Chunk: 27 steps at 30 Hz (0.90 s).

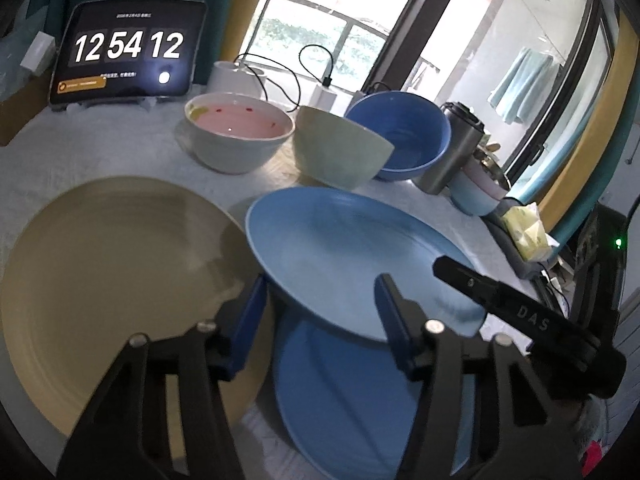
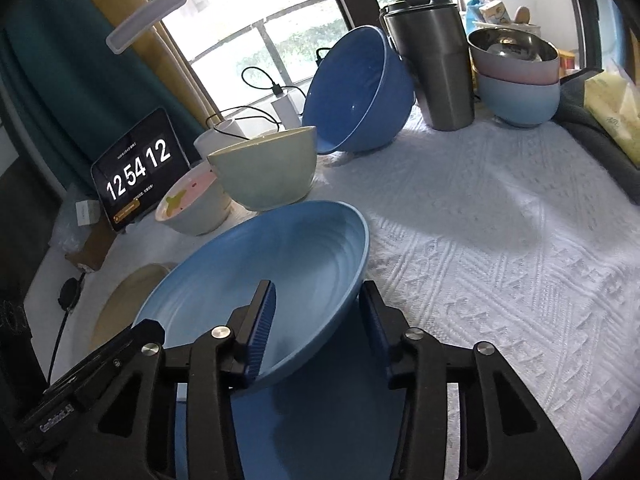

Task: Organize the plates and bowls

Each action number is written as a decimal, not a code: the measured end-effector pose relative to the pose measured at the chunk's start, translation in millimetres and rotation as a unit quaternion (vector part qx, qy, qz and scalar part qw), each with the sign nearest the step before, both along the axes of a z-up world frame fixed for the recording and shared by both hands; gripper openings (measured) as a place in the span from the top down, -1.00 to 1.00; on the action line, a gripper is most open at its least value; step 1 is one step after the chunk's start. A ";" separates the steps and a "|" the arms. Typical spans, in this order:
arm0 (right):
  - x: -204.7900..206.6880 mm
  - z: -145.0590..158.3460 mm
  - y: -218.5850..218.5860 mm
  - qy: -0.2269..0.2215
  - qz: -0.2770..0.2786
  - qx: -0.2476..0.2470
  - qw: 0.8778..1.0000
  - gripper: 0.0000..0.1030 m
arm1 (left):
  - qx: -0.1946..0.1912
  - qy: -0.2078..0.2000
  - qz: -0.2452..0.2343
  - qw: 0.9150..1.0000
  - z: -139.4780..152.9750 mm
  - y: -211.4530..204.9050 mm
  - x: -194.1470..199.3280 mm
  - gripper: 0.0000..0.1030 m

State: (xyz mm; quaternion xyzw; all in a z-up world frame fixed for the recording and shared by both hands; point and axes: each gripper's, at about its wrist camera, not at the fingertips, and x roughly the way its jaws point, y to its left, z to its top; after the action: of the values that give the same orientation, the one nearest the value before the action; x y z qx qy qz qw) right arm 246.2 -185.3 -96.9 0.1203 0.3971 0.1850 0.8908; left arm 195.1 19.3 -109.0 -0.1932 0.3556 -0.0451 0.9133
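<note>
- Both my claws clamp one light blue plate [image 1: 340, 248]: left gripper [image 1: 320, 304] on its near-left rim, right gripper [image 2: 316, 320] on its right rim.
- It tilts above a darker blue plate [image 1: 352, 408] on the white cloth [image 2: 500, 280].
- Beside it lies a tan plate [image 1: 112, 280]; bowls stand behind.

A raised plate [image 1: 352, 248] hangs tilted above a lower plate [image 1: 352, 400] on the cloth-covered table [image 2: 500, 260], its near rim between the fingers of the left gripper [image 1: 320, 308] on one side and the right gripper [image 2: 316, 320] on the other. A wide plate [image 1: 112, 272] lies flat just left of the pair. Behind the plates stand three bowls in a row: the left bowl [image 1: 236, 148], the middle bowl [image 1: 336, 152] and the right bowl [image 1: 404, 132], which is tipped. A tumbler [image 1: 452, 148] stands just right of that bowl, with stacked bowls [image 2: 516, 80] further right. A tablet clock [image 1: 128, 52] is propped at the back left.
</note>
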 end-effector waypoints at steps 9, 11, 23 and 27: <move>-13.4 2.1 -14.0 -0.004 -0.014 0.011 1.000 0.23 | 0.001 -0.008 -0.015 1.000 2.3 -6.4 -13.8 0.10; -18.7 3.6 -19.6 -0.007 -0.020 0.012 1.000 0.27 | 0.006 -0.009 -0.021 1.000 2.9 -11.1 -18.5 0.10; -56.3 17.5 -33.8 -0.041 -0.019 0.012 0.999 0.39 | 0.029 -0.041 -0.036 0.998 19.2 -23.5 -55.9 0.10; -70.0 19.7 -37.7 -0.046 -0.018 0.011 0.999 0.39 | 0.035 -0.040 -0.044 0.998 19.5 -27.8 -69.2 0.10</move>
State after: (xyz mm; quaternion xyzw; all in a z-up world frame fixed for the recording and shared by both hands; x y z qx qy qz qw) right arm 176.3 -223.0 -77.2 0.1284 0.3514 0.1789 0.9100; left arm 125.9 -8.6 -89.5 -0.1434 0.3285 -0.0809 0.9300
